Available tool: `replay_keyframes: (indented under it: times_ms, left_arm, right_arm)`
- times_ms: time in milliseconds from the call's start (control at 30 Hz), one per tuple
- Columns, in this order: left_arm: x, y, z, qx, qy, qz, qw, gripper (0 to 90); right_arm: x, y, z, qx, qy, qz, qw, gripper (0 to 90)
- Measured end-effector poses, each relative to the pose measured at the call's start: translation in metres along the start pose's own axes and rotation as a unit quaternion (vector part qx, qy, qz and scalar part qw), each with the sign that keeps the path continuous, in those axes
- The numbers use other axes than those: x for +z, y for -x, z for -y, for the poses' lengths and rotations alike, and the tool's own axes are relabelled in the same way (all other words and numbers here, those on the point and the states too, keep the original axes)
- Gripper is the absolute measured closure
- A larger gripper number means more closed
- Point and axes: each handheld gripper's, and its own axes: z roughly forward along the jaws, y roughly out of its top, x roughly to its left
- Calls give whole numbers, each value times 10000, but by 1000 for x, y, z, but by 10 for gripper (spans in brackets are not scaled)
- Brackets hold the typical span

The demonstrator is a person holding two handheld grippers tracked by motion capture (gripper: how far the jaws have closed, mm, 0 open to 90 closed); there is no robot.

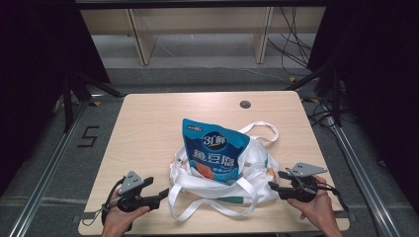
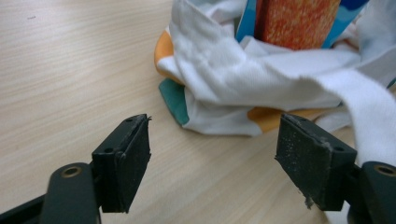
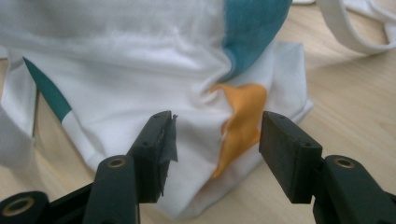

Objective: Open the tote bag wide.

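From above, your left hand-held gripper (image 1: 161, 195) and right hand-held gripper (image 1: 274, 186) flank the white tote bag (image 1: 212, 185), with the blue snack packet (image 1: 213, 150) standing in its mouth at mid-surface (image 1: 148, 128). Along the left gripper's jaws, they stand spread and empty, the bag (image 2: 261, 88) just ahead. Along the right gripper's jaws, they gape over the cloth (image 3: 140, 70) without pinching. Unsupported, the packet may topple out, I judge.

**Bench & load**

Light wood bench (image 1: 148, 128) w/ a dark round hole (image 1: 245, 104) near the far edge. On it: white cloth bag (image 1: 247, 190) (teal & orange patches), crumpled near the front; straps (image 1: 264, 129) lie loose on the wood.
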Motion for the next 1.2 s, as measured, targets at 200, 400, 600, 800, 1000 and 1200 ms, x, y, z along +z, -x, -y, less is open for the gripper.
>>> replay_keyframes:
  times_ms: [200,400,600,800,1000,1200]
  left_arm:
    - [0,2,8,130,-125,19,9998,222]
    - [0,4,12,170,-245,-15,9996,203]
    - [2,8,13,263,-296,31,9992,177]
    - [3,8,13,333,-321,45,9989,163]
    - [5,8,13,200,-273,7,9994,159]
    - [4,7,13,253,-327,-7,9991,159]
  right_arm:
    - [-7,-3,14,152,-51,-10,9999,440]
    - [-15,-11,30,290,-79,-88,9995,403]
    - [-16,-11,40,21,91,-208,9997,395]
    - [-15,-13,42,-21,-66,-128,9999,385]
    - [-12,-13,42,-112,-202,-157,9996,384]
    - [-13,-12,43,-12,-218,-110,9997,384]
